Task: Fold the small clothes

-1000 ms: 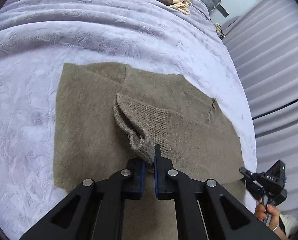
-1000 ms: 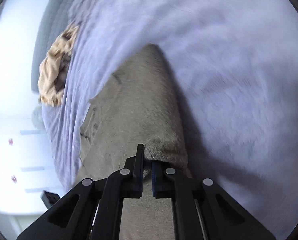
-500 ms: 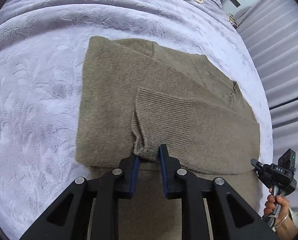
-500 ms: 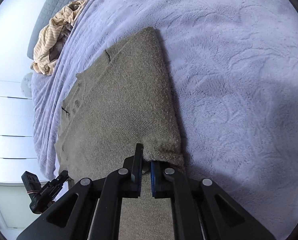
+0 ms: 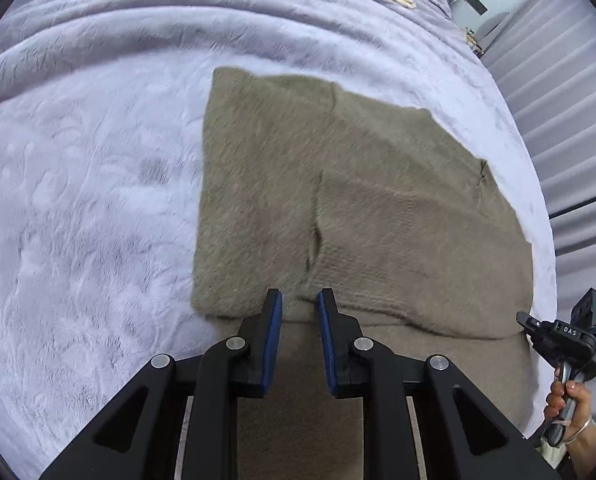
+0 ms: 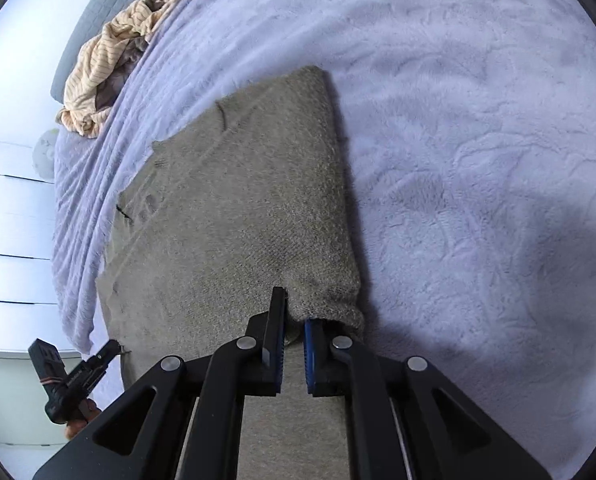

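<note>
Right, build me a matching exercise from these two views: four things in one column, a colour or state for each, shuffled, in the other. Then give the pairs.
Things
1. folded knitted sweater
2. plush bed blanket
3. crumpled striped garment
4. left gripper

States
A. lilac, spread under everything
B. open, nothing between the blue pads
C. olive-brown, lying flat
D. cream, heaped at the far end of the bed

Pairs: 1-C, 2-A, 3-D, 4-B

Olive-brown knit sweater (image 5: 362, 208) on embossed lavender blanket (image 5: 90, 208); beyond the sweater, a cream ribbed garment (image 6: 110, 64).
</note>
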Demonstrator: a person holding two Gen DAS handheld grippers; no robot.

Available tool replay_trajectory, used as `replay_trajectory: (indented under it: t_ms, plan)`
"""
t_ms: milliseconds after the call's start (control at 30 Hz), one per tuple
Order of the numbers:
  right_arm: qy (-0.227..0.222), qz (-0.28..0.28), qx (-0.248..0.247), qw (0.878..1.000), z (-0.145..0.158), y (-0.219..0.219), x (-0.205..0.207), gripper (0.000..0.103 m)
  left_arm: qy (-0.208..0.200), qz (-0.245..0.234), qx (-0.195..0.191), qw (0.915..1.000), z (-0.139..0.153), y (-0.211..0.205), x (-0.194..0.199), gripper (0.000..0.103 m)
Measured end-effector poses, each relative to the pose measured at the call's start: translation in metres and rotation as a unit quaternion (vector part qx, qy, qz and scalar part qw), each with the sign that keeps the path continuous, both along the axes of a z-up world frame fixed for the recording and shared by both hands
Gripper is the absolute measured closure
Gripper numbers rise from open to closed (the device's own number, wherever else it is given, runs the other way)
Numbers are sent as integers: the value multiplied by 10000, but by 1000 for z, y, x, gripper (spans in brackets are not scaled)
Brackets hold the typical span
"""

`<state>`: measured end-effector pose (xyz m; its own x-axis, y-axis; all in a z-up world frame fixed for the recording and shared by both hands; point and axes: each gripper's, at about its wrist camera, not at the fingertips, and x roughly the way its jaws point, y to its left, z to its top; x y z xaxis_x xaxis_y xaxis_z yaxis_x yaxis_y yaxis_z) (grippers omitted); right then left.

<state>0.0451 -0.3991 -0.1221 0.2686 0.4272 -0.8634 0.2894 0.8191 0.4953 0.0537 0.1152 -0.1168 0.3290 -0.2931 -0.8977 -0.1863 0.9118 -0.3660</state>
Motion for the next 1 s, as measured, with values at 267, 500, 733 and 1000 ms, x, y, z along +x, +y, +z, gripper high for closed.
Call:
replay_trajectory:
  t_ms: [267, 500, 733, 1000]
  plan:
    - [55, 90, -98, 9999, 2, 3, -5, 94, 33, -114, 246, 9996, 7, -5, -5, 82]
    - [168, -17, 160, 9997, 16, -1, -19, 59, 118, 248, 653, 9975, 20, 15, -14, 10]
    - [-4, -260, 63, 9996, 22, -13, -23, 56, 281, 154, 186, 9993, 4, 35, 7, 11]
    - [164, -439, 458, 9978, -3, -32, -11, 55, 330, -96, -405, 9986, -15, 26, 26, 75]
